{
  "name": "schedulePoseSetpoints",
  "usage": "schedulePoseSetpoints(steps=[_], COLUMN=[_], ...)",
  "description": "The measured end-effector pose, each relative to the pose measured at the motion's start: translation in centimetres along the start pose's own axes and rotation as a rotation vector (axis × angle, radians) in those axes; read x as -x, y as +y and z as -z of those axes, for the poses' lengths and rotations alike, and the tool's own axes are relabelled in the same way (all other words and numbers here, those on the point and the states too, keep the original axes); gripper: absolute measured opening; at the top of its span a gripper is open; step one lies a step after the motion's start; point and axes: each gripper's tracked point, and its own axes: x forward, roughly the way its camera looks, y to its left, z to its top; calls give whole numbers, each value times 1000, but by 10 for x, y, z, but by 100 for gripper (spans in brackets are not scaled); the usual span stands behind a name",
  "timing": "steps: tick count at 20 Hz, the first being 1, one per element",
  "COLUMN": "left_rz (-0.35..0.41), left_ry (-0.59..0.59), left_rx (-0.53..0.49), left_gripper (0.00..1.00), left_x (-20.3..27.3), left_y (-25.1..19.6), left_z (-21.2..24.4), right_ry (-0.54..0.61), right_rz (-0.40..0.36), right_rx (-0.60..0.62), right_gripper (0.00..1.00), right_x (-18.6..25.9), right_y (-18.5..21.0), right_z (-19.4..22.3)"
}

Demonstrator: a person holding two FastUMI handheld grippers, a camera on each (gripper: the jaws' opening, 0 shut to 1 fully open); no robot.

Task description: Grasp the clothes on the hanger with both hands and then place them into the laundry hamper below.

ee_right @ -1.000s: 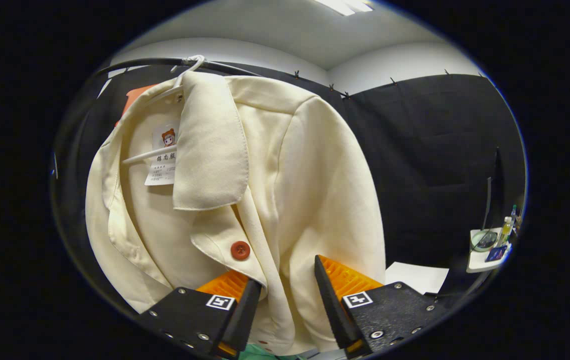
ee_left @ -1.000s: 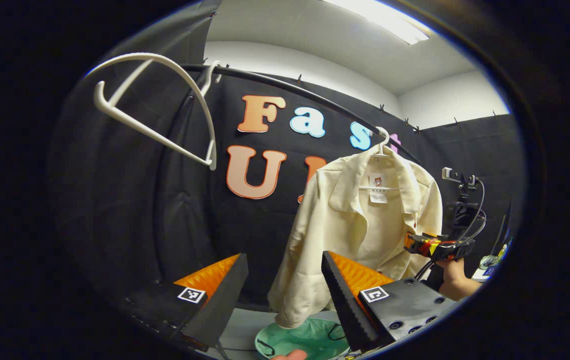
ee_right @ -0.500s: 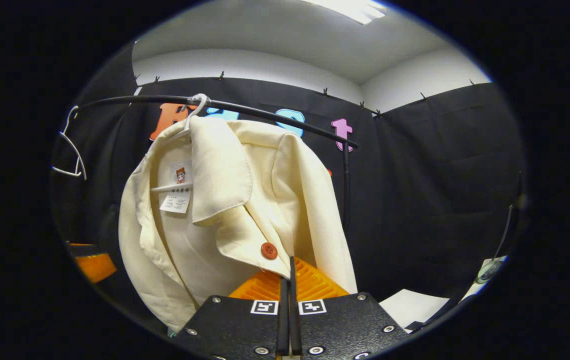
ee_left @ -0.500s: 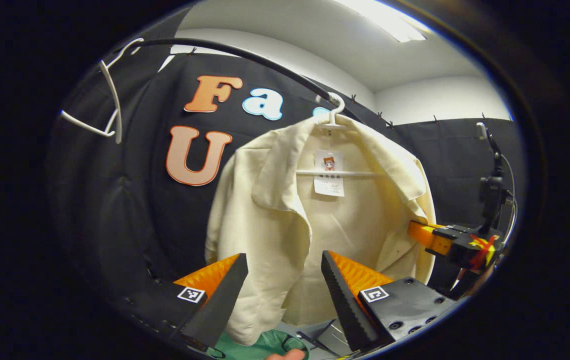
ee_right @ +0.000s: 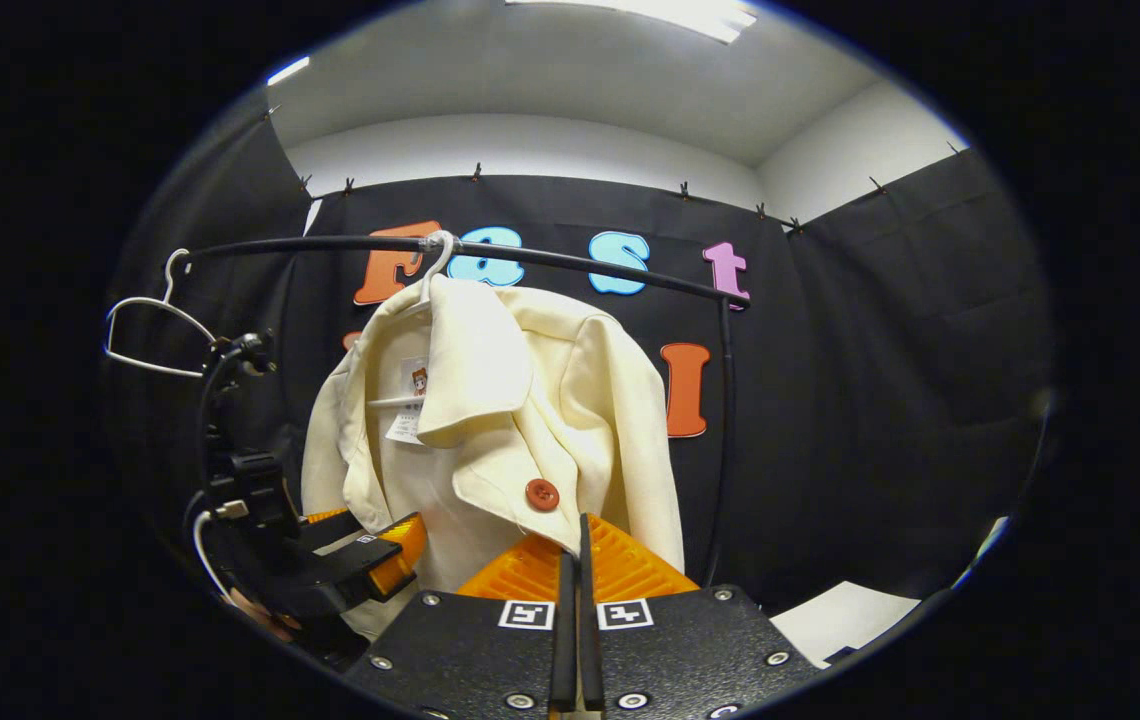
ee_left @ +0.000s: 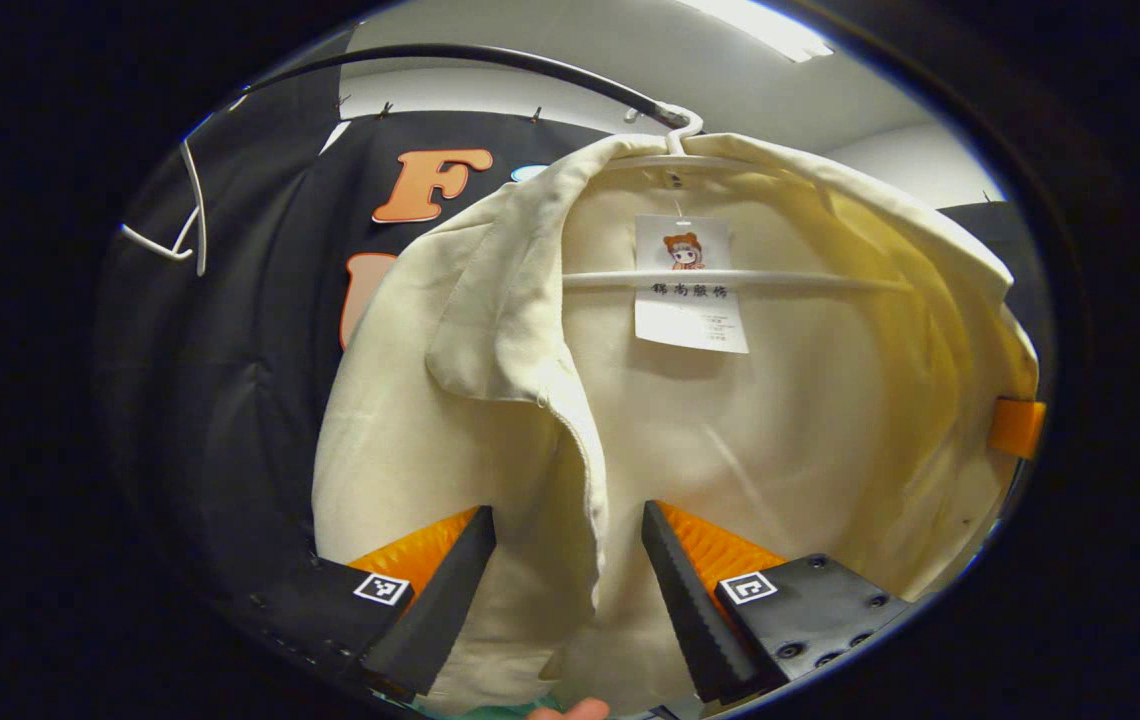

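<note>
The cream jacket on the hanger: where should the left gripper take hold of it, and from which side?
Grip the front edge of the cream jacket, just below its collar, coming straight on from the front. In the left gripper view that hem hangs vertically between the open jaws of the left gripper, so closing there should pinch it. The right gripper looks shut on the opposite front edge.

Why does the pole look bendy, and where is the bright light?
Left gripper view: the fisheye lens curves the pole into an arc; a ceiling light glares at the top, and the cream jacket looks big and evenly lit. Right gripper view: the pole bows less; the ceiling light is bright, everything sharp.
</note>
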Motion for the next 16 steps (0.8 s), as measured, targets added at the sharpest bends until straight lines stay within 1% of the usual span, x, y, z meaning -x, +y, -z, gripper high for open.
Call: schedulePoseSetpoints(steps=[1,2,3,4,5,6,7,8,9,10,11,12,13,15,16], left_rz=[-42,-81,-110,-128,-144,-161,-186,-202,-209,-212,-201,-187,-193,-243,-257], left_ry=[-18,-39,-63,-87,-102,-112,-112,-106,-102,-105,-104,-99,-99,-112,-124], left_rx=[-37,-77,-118,-155,-186,-212,-238,-270,-302,-329,-342,-351,-365,-431,-464], left_gripper=[100,100,96,97,94,84,79,51,44,17,9,11,11,11,10], left_x=[-3,-7,-10,-13,-15,-17,-18,-20,-20,-18,-16,-12,-6,10,17], left_y=[12,25,36,46,55,64,75,86,93,99,103,105,111,128,134], left_z=[-1,-5,-10,-16,-20,-24,-27,-30,-33,-38,-43,-47,-53,-69,-77], right_ry=[-5,-9,-12,-15,-17,-19,-25,-29,-30,-29,-33,-38,-44,-58,-67], right_rz=[-7,-11,-16,-23,-30,-37,-40,-37,-29,-15,4,28,49,92,121], right_rx=[-3,-3,-4,-6,-7,-4,0,7,16,22,25,27,30,45,54], right_gripper=[1,1,1,1,2,2,2,2,2,2,2,2,2,2,2], right_x=[1,2,3,4,5,6,8,10,11,11,11,16,20,21,23], right_y=[-1,-2,-2,-1,-1,0,1,2,1,0,-1,1,2,2,0], right_z=[-1,-1,-2,-3,-3,-5,-7,-9,-10,-11,-12,-11,-13,-17,-20])
